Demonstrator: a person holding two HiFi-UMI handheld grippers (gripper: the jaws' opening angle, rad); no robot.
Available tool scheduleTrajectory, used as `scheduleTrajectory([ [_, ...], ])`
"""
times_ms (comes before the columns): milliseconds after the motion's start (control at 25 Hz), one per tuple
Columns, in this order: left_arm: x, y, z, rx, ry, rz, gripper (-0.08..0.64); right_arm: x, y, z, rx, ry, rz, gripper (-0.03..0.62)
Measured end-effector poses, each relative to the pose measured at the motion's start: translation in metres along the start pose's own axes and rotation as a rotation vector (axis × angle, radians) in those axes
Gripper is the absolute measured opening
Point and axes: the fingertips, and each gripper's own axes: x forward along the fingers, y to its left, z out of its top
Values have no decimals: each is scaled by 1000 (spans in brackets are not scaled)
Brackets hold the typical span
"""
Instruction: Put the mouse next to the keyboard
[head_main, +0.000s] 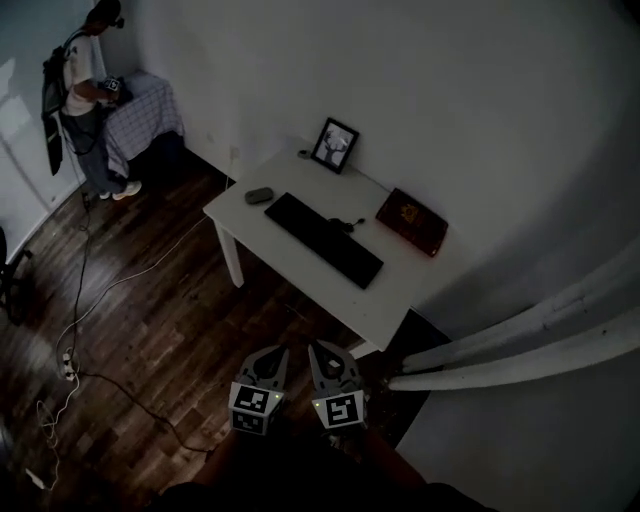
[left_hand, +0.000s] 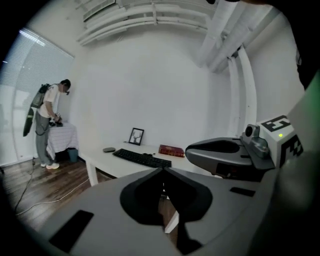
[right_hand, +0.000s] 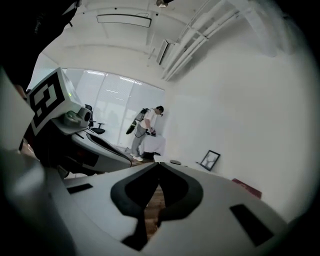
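Observation:
A dark oval mouse (head_main: 259, 195) lies on the white table (head_main: 400, 290), just off the far-left end of the black keyboard (head_main: 322, 238). The mouse (left_hand: 109, 149) and keyboard (left_hand: 142, 158) also show far off in the left gripper view. Both grippers hang side by side over the wooden floor, well short of the table's near corner. My left gripper (head_main: 270, 364) is shut and empty, as is my right gripper (head_main: 325, 358). In the gripper views the left jaws (left_hand: 162, 170) and right jaws (right_hand: 158, 165) meet with nothing between them.
On the table also stand a framed picture (head_main: 335, 145) at the back and a red book (head_main: 411, 221) to the right. A person (head_main: 88, 95) stands far left by a checked-cloth table (head_main: 145, 112). Cables (head_main: 80, 300) trail across the floor. White pipes (head_main: 530, 345) run at right.

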Motion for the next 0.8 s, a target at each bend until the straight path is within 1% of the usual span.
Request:
scheduleTrajectory([
  [80,-18,39,0,-30,-20,63,3,25,26,11,-5,-6,57,21],
  [160,-30,74,2,-52,-36,113,3,49,47,17,-11,-6,95,21],
  [200,-33,89,3,-58,-41,127,3,59,54,20,-15,-5,107,21],
  [280,-33,112,3,-68,-37,133,3,79,64,23,-26,5,117,21],
  [400,-25,127,2,-69,-5,100,3,97,64,23,-37,54,98,21],
  [520,-21,132,11,-25,20,45,3,105,61,34,-6,74,56,21],
  [600,-17,142,16,0,52,21,3,113,64,35,12,89,39,21],
  [720,-3,149,18,-36,50,-19,3,125,67,30,14,122,48,21],
  [800,9,150,14,-46,61,-40,3,134,61,25,17,135,47,21],
])
